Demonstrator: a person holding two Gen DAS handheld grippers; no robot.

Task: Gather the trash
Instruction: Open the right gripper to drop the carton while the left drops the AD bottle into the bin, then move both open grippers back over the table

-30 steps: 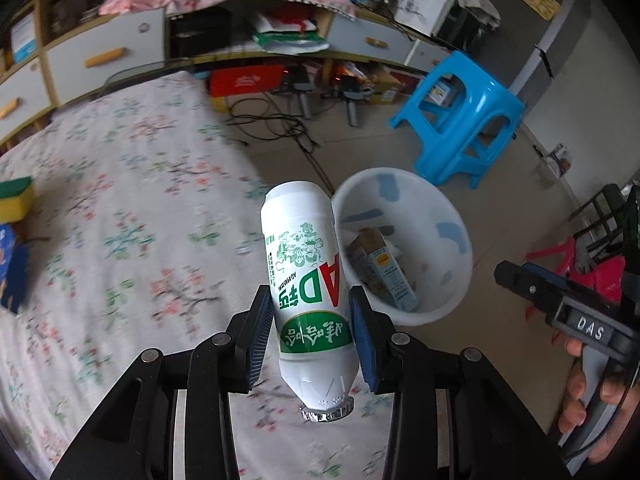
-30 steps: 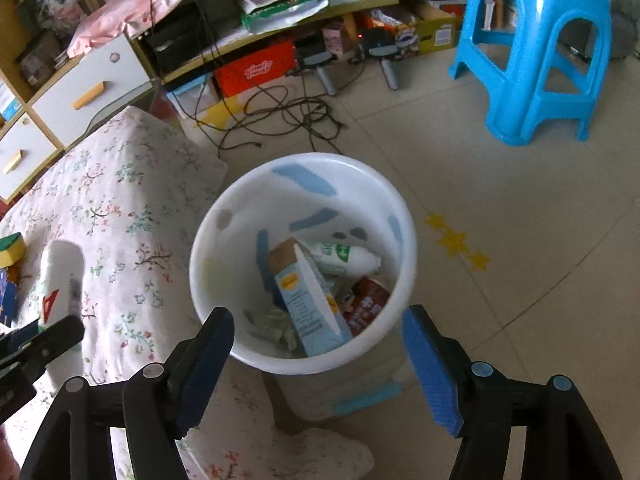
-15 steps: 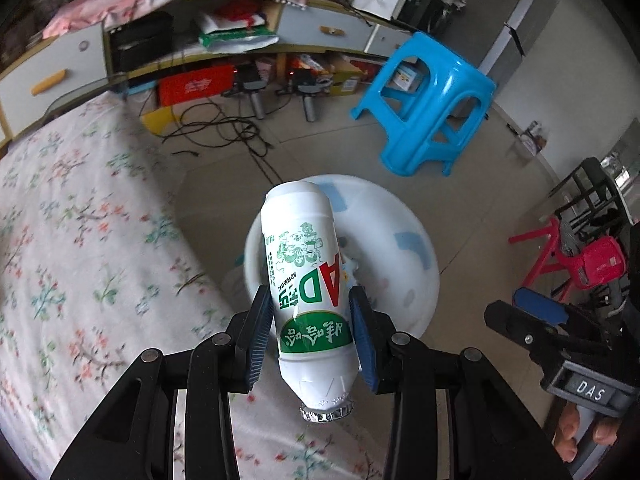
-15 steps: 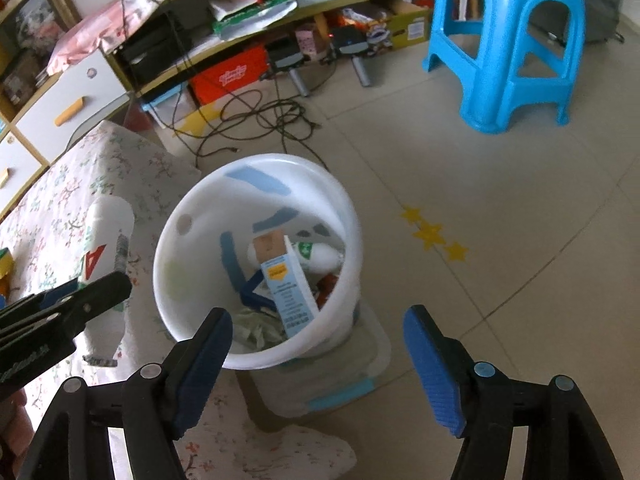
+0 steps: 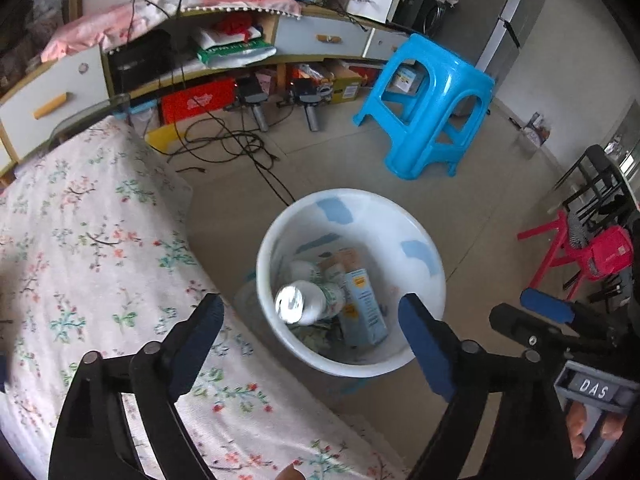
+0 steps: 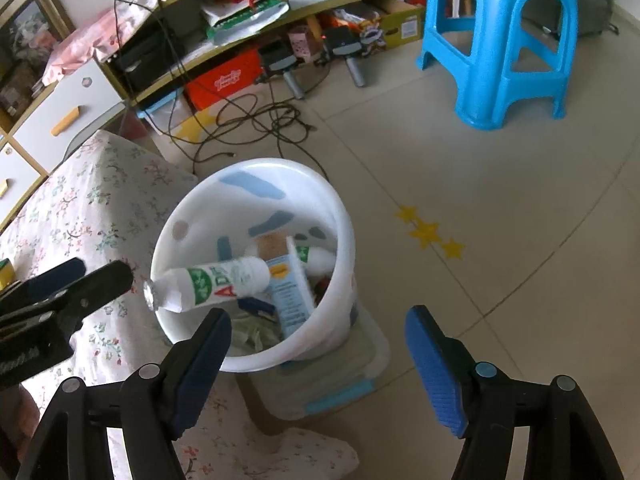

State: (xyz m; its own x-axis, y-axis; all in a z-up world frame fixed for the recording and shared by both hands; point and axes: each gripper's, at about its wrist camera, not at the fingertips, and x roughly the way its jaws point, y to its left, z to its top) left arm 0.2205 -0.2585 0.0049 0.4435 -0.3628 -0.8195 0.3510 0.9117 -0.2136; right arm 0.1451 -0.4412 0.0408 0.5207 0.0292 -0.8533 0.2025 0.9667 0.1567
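Observation:
A white AD milk bottle (image 5: 306,302) is loose in the air at the mouth of the white trash bin (image 5: 424,240), blurred; in the right wrist view the bottle (image 6: 212,282) lies tilted across the bin's (image 6: 344,224) near rim. The bin holds a blue carton (image 6: 290,290), another white bottle and other scraps. My left gripper (image 5: 310,344) is open and empty just above the bin; it also shows in the right wrist view (image 6: 60,292). My right gripper (image 6: 318,356) is open and empty, above the bin's near side.
The bin stands on a tiled floor beside a bed with a floral sheet (image 5: 80,248). A blue plastic stool (image 5: 424,104) stands beyond it, cables (image 5: 224,148) trail across the floor, and a cluttered low shelf (image 5: 240,56) lines the back. A red stool (image 5: 576,252) is at the right.
My left gripper opened and let go of the AD bottle, which now drops into the bin. The right gripper shifted slightly closer over the bin, still open.

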